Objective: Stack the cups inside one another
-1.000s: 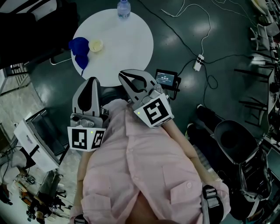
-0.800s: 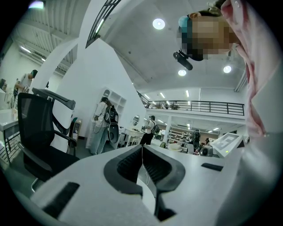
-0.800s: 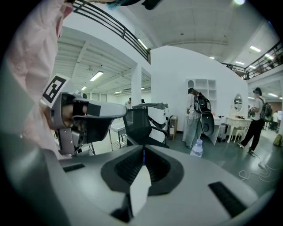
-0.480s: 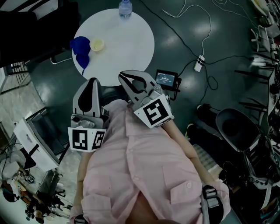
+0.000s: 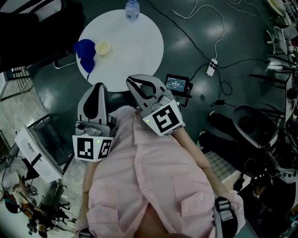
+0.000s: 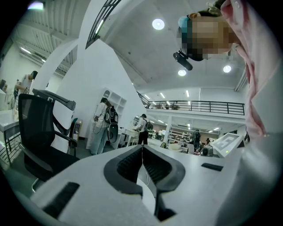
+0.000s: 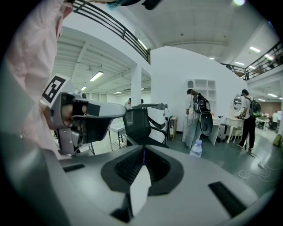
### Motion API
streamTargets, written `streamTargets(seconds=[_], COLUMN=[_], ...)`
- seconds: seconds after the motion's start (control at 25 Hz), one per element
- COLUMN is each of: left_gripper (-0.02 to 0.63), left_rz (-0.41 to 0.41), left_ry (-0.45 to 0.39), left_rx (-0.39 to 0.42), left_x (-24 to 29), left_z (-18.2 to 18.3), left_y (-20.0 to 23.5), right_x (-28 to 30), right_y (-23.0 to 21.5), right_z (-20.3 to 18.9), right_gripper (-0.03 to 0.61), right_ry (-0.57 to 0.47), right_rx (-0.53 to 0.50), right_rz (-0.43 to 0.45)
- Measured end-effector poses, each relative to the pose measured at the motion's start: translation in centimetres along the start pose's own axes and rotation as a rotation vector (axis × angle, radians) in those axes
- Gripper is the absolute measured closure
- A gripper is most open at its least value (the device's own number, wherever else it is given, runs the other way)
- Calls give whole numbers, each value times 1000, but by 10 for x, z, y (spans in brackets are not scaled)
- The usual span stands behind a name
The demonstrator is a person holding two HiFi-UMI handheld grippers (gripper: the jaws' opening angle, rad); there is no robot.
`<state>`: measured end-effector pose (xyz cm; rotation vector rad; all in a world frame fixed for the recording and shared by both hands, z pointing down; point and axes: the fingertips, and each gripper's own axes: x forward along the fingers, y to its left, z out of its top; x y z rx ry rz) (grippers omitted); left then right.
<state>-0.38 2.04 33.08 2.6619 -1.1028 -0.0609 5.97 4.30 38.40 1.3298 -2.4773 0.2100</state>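
Note:
On the round white table (image 5: 135, 46) in the head view, blue cups (image 5: 85, 53) lie at the left edge, with a small pale yellow cup (image 5: 102, 47) right beside them. My left gripper (image 5: 98, 86) and right gripper (image 5: 133, 81) are held close to the pink-shirted chest, short of the table's near edge and apart from the cups. The left gripper (image 6: 142, 148) has its jaws pressed together with nothing between them. The right gripper (image 7: 143, 153) is likewise shut and empty. No cup shows in either gripper view.
A water bottle (image 5: 132, 9) stands at the table's far edge, also seen as the bottle (image 7: 196, 148) in the right gripper view. A small screen device (image 5: 176, 83), cables and a power strip (image 5: 212, 66) lie on the dark floor. Office chairs (image 5: 253, 125) and people (image 6: 102, 126) stand around.
Both grippers stay where they were. The office chair at the right of the head view has shifted upward and to the right.

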Motion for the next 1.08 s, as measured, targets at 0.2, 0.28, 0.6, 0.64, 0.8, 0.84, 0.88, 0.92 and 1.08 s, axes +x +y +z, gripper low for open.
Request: streamTargets(seconds=[0.2,0.28,0.6,0.64,0.8,0.84,0.88,0.92,1.08], left_gripper=[595,595,595,595,595,595,595,595,595], left_rz=[2,2,5,5,7,7,8,8,11], left_ry=[-4,-4,-6,-7,-9,-9,-9,-8,-8], left_rx=[0,0,1,1,1,0,0,0,-1], left_x=[-1,0,-6,-6,-7,-7,-7,-7,-8], left_z=[0,0,1,1,1,1,1,2,2], left_y=[0,1,-2,-3,-1,-1,-1,-1,0], right_x=[-1,1,-4,-4,-3,-2,-2,-2,-2], right_y=[0,-1,4,4,5,5,5,6,6], right_z=[0,0,0,0,0,0,0,1,1], right_gripper=[545,545,545,545,545,545,545,545,545], right_ry=[0,-6,8,9,2,-1,-1,3,15], right_rx=[-2,-3,-6,-6,-8,-8,-8,-7,-9], right_rz=[-4,-2,-1,0,1,1,2,2,4])
